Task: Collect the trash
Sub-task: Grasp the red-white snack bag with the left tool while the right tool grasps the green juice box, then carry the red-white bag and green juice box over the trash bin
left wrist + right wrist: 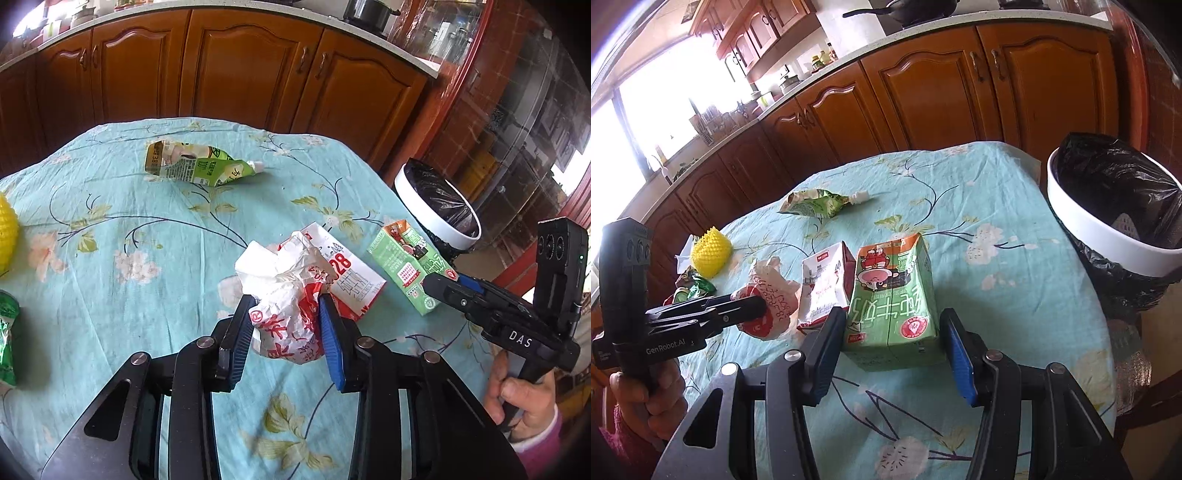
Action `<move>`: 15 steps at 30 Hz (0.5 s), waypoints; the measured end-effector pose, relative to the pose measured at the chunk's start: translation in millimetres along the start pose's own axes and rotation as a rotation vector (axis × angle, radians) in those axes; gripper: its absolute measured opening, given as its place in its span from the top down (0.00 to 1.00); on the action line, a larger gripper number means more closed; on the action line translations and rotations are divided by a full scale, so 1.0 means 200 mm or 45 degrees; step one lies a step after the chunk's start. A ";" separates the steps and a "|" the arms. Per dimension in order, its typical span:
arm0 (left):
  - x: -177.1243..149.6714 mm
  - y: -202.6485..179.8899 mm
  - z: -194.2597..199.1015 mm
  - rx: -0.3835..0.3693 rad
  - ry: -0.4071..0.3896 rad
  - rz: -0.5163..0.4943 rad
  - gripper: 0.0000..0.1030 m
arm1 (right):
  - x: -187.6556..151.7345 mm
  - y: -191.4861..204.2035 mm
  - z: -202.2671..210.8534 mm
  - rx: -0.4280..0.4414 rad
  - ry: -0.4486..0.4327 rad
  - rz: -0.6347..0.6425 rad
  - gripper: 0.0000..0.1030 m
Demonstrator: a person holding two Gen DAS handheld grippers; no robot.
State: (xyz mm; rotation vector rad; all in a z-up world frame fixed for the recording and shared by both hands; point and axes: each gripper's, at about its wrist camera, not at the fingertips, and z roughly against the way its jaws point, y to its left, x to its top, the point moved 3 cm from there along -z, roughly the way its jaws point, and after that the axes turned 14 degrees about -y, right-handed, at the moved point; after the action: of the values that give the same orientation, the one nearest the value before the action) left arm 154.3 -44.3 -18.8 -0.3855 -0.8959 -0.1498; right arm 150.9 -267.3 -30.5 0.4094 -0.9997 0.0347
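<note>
While resting on the tabletop (110, 229): crumpled wrapper (288, 295) pinched in left tool (286, 325); green carton (892, 306) between right tool (892, 345), contact unclear.

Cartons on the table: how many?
2. Green carton sits between the right gripper's fingers; red-and-white carton lies beside it. The flattened pouch farther back isn't counted.

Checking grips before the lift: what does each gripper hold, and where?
The left gripper pinches the crumpled wrapper across its near end. The right gripper straddles the green carton at its near end; contact on both sides is unclear.
</note>
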 end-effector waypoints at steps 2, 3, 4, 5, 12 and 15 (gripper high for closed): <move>0.02 -0.02 0.02 -0.015 -0.011 0.002 0.68 | 0.02 -0.01 0.03 -0.006 -0.021 -0.006 0.48; 0.03 -0.03 0.02 -0.022 -0.017 0.001 0.68 | 0.03 -0.02 0.05 -0.008 -0.031 -0.009 0.48; 0.04 -0.05 0.02 -0.027 -0.022 -0.005 0.68 | 0.04 -0.03 0.06 -0.010 -0.038 -0.012 0.48; 0.05 -0.07 0.03 -0.032 -0.027 -0.015 0.68 | 0.04 -0.03 0.07 -0.014 -0.048 -0.016 0.48; 0.09 -0.19 0.00 -0.078 -0.040 -0.062 0.68 | 0.09 -0.11 0.16 -0.047 -0.101 -0.038 0.48; 0.10 -0.25 -0.03 -0.092 -0.034 -0.080 0.68 | 0.11 -0.15 0.19 -0.062 -0.119 -0.049 0.48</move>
State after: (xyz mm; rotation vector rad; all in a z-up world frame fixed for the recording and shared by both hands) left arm 157.4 -91.6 6.4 -0.4277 -0.9313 -0.2356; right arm 138.0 -311.2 -3.4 0.3882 -1.0822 -0.0440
